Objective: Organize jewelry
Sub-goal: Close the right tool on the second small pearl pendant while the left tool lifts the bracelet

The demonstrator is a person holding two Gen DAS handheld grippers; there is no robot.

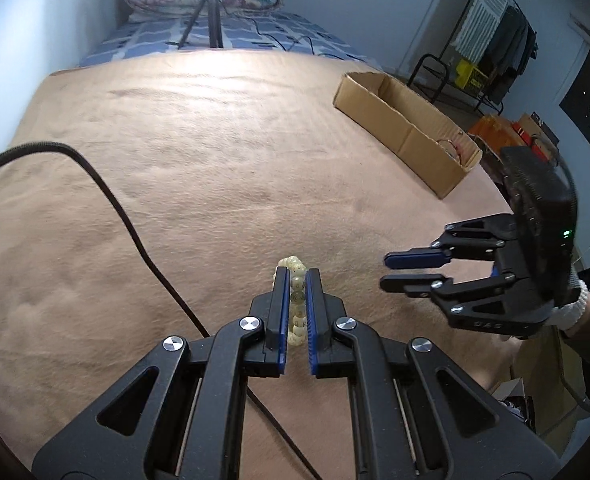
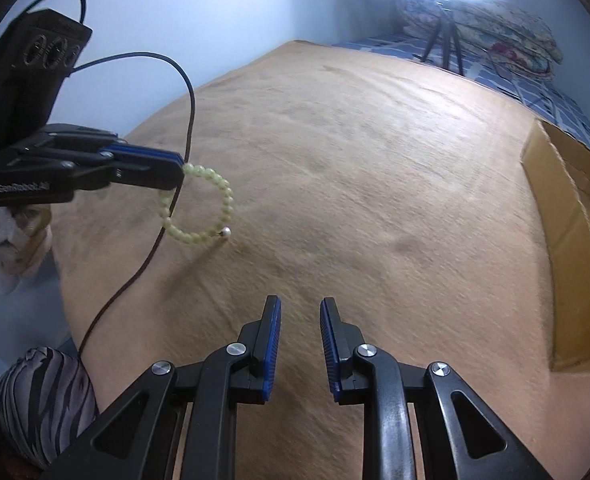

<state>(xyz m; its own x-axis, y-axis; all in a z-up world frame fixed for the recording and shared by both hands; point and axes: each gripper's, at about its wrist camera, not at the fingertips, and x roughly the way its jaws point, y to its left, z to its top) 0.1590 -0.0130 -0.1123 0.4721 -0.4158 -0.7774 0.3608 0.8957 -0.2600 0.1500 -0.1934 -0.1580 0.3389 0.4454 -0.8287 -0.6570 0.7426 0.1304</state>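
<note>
My left gripper [image 1: 295,276] is shut on a pale green bead bracelet [image 1: 297,304] and holds it just above the tan blanket. In the right wrist view the left gripper [image 2: 175,168] is at the left and the bracelet [image 2: 207,208] hangs from its tips as a ring with a small silver bead at the bottom. My right gripper [image 2: 301,304] is open and empty, low over the blanket. In the left wrist view the right gripper [image 1: 387,270] is to the right of the bracelet, apart from it.
A long open cardboard box [image 1: 407,128] lies at the blanket's right edge, with some jewelry inside its near end; it also shows in the right wrist view [image 2: 567,240]. A black cable [image 1: 135,232] runs across the blanket. A ring light on a tripod [image 1: 211,20] stands behind.
</note>
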